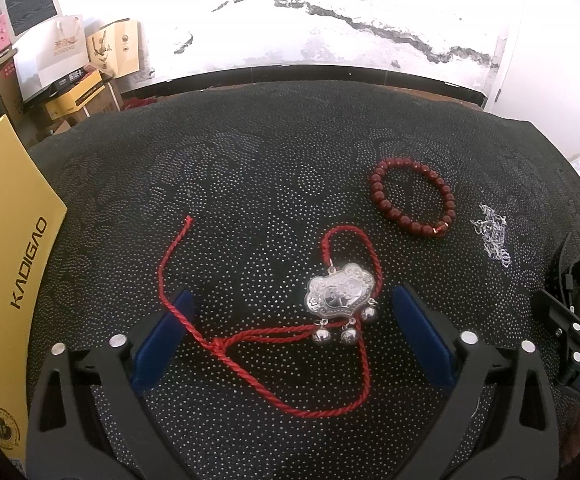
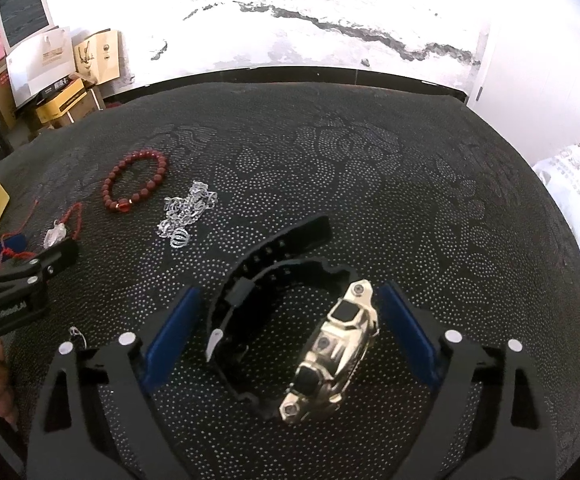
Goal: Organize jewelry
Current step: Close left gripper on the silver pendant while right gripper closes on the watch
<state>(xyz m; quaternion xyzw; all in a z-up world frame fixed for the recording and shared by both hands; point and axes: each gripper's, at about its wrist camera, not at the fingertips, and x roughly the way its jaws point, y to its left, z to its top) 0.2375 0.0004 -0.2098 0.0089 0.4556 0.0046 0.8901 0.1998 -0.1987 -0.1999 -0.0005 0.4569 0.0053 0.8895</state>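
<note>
A silver lock pendant [image 1: 338,294] on a red cord [image 1: 250,336] lies on the black dotted cloth [image 1: 250,168] between the open fingers of my left gripper [image 1: 291,312]. A red bead bracelet [image 1: 411,197] and a silver chain [image 1: 493,236] lie further right. In the right wrist view a gold-cased watch [image 2: 335,350] with a black strap [image 2: 258,280] lies between the open fingers of my right gripper [image 2: 288,312]. The bracelet [image 2: 136,181], the chain [image 2: 188,214] and the pendant [image 2: 56,235] lie to its left, by the left gripper [image 2: 18,276].
A yellow KADIGAO box [image 1: 6,248] stands at the cloth's left edge. Cardboard boxes and bags [image 1: 70,64] are stacked at the back left. A white printed bag [image 2: 577,200] lies off the right edge. A cracked white wall is behind.
</note>
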